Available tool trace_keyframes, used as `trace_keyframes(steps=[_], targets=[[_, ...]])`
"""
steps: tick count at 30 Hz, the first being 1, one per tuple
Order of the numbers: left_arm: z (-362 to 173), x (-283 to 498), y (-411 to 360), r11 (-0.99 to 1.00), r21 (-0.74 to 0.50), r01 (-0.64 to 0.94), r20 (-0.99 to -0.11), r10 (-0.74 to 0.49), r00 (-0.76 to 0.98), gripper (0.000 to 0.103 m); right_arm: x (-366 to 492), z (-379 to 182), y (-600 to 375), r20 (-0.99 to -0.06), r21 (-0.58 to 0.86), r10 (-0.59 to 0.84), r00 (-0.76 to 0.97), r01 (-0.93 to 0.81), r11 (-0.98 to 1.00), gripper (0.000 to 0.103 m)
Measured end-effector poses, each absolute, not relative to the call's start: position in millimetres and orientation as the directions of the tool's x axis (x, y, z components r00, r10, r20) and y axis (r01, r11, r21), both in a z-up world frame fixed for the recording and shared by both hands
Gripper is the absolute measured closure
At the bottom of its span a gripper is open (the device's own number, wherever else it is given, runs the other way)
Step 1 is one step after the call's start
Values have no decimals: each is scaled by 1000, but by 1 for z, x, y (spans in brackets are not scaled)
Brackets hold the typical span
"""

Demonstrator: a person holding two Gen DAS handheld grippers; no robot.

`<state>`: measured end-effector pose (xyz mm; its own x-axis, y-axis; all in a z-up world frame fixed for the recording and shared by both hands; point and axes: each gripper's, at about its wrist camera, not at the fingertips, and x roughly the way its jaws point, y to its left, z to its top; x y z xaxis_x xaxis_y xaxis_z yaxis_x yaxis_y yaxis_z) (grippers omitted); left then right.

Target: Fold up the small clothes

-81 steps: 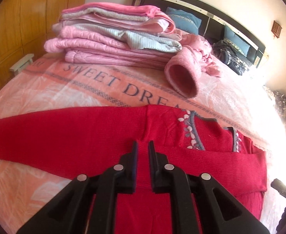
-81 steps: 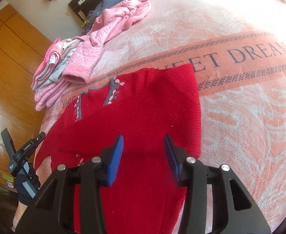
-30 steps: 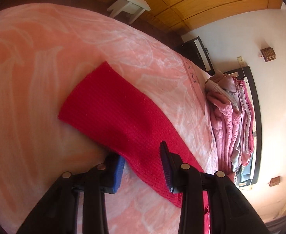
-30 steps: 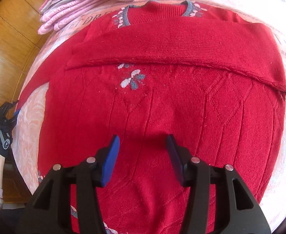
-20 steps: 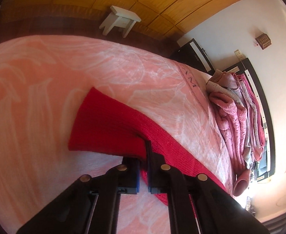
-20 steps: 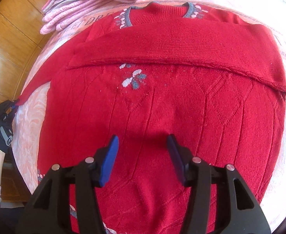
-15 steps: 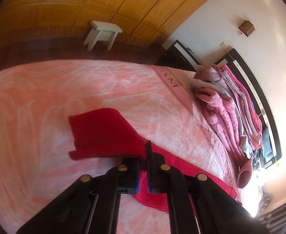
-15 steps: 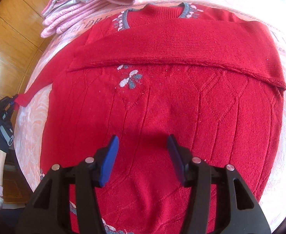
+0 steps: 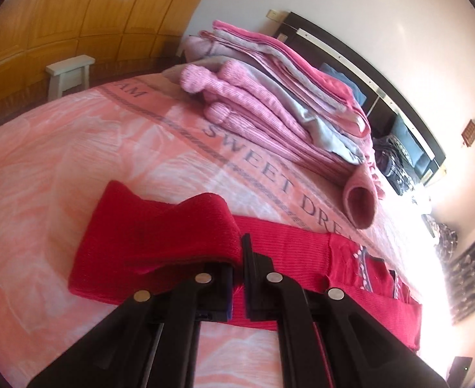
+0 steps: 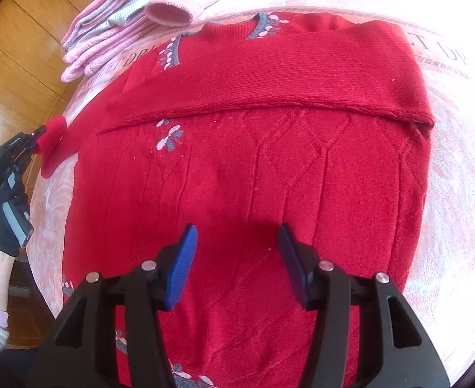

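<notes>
The red sweater [image 10: 253,168] is spread front-up on the pink bedspread [image 9: 59,161], one sleeve already laid across its chest. The other sleeve [image 9: 159,236] is pinched by the left gripper [image 9: 241,278], likely for folding inward. The right gripper [image 10: 237,258] is held wide apart above the body, empty.

My right gripper [image 10: 237,258] hovers, jaws apart, over red sweater [image 10: 253,168]; left gripper [image 10: 35,135] pinches its sleeve cuff [image 10: 54,139].

Ribbed red knit sweater [image 10: 269,168] on a fuzzy pink blanket [image 9: 59,161]; glossy wood wall panels [image 9: 75,16], matt black plastic claw [image 10: 237,255]
</notes>
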<state>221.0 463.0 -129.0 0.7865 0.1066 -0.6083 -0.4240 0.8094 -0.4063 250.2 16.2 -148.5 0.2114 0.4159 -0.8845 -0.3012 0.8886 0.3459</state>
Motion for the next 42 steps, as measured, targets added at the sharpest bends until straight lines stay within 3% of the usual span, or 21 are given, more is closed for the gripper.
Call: trace_keyframes(steps=[17,23,25,30,33,38,42], targets=[[-136,307,222,901,-424,-92,-598,-202,776,99,252,-155,-55,-865,373,430,260,-241,896,51],[-183,333,186,914,-402,-61,-721,-274,636,97,253,-160,-67,-859,388,441,260,-229,893,51],[-202,335,182,900,-433,-43,-751,-333,570,91,254,-160,-68,-859,391,442,258,-229,892,51],[-180,317,196,846,-532,30,-698,-458,550,89,258,-158,-65,-865,374,426,265,-226,899,51],[-152,294,220,822,-566,63,-656,-496,569,71,261,-150,-61,-863,366,420,281,-225,903,50],[-126,267,292,829,-559,-8,-637,-423,645,63,277,-125,-30,-846,378,443,297,-253,891,50],[-142,269,355,846,-486,-219,-720,-247,648,62,295,-104,28,-843,362,459,280,-337,869,50]])
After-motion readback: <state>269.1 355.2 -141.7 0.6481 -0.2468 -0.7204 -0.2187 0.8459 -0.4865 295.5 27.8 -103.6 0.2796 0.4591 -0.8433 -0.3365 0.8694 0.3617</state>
